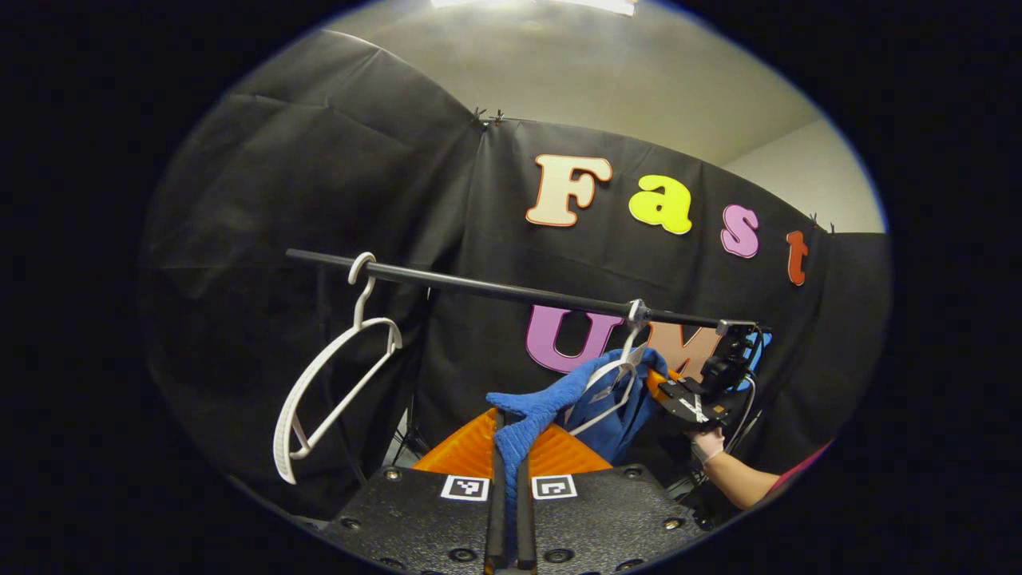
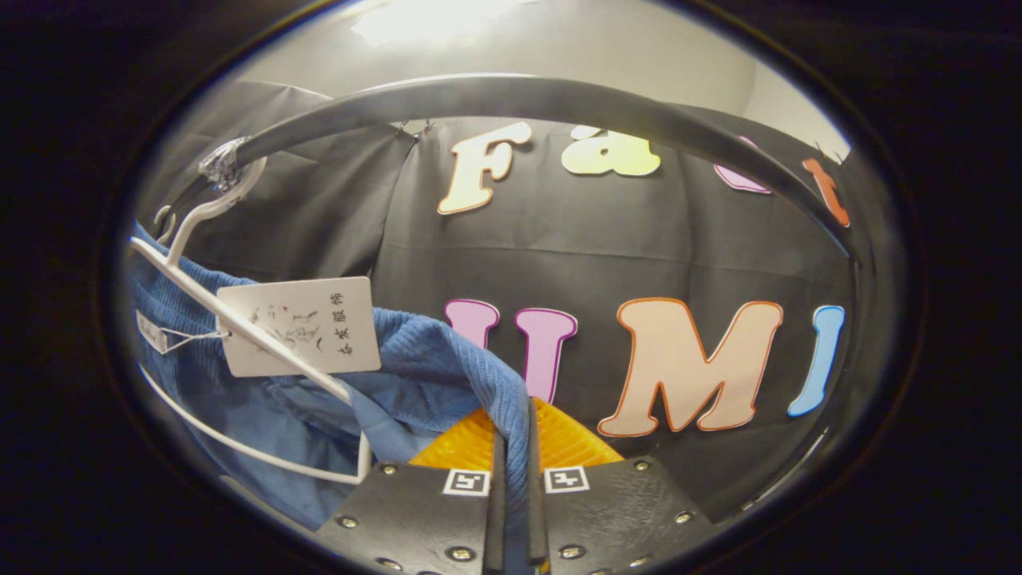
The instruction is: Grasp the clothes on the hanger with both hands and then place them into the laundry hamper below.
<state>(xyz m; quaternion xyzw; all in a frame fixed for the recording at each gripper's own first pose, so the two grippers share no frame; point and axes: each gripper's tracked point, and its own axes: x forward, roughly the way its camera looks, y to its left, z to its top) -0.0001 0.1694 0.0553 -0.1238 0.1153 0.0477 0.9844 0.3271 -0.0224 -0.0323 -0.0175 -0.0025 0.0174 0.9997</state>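
Observation:
A blue ribbed garment (image 1: 551,403) hangs on a white hanger (image 1: 611,383) from the black rail (image 1: 495,289). In the left gripper view my left gripper (image 1: 511,447) is shut on one edge of the cloth, which runs down between its fingers. Farther right in that view, a gloved hand (image 1: 709,442) holds the right gripper (image 1: 695,399) at the garment's other side. In the right gripper view my right gripper (image 2: 515,471) is shut on a fold of the same blue garment (image 2: 431,375). The white hanger (image 2: 239,327) and a paper tag (image 2: 299,325) lie to its left.
A second white hanger (image 1: 335,375) hangs bare near the rail's left end. The rail (image 2: 559,100) arches close overhead in the right gripper view. Black cloth walls close in behind and at both sides. A bare forearm (image 1: 742,479) reaches in from the lower right.

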